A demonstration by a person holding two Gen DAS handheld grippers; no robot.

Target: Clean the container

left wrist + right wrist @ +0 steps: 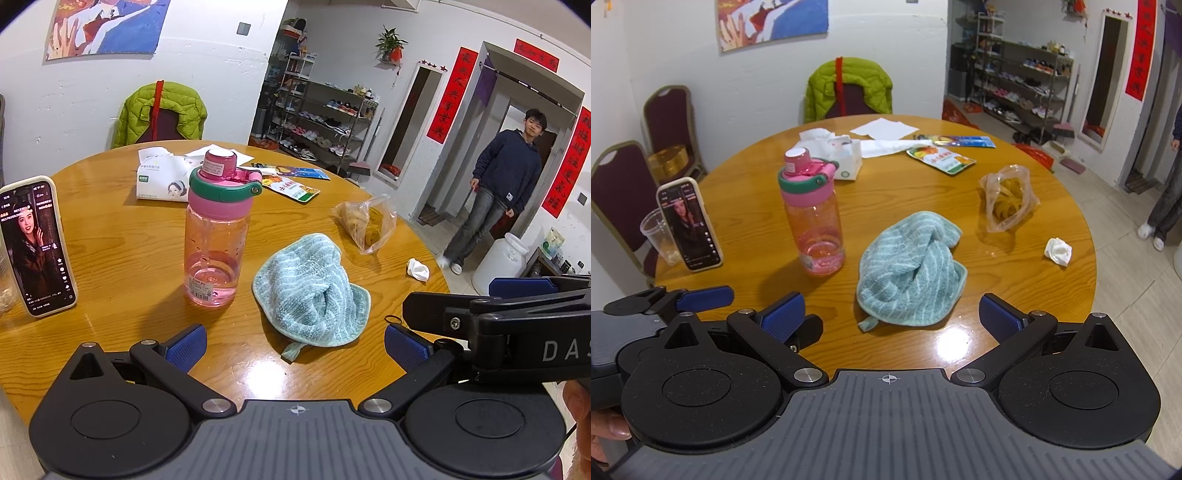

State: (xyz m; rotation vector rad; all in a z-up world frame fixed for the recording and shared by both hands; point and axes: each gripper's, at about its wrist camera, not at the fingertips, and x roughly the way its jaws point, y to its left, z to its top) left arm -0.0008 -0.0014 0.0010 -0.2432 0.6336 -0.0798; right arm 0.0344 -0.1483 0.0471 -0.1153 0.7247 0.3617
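A pink see-through bottle (216, 236) with a pink and green lid stands upright on the round wooden table (122, 236); it also shows in the right wrist view (814, 218). A crumpled light blue towel (314, 291) lies just right of it, also seen from the right wrist (912, 267). My left gripper (295, 349) is open and empty, near the table's front edge, just short of the towel. My right gripper (892, 315) is open and empty, also just short of the towel. The right gripper shows at the right of the left wrist view (498, 314).
A phone (35, 245) stands propped at the left by a plastic cup (659, 236). A tissue pack (162, 177), snack packets (291, 186), a bag of chips (369, 221) and a crumpled tissue (417, 269) lie on the table. A person (495, 184) stands in the doorway.
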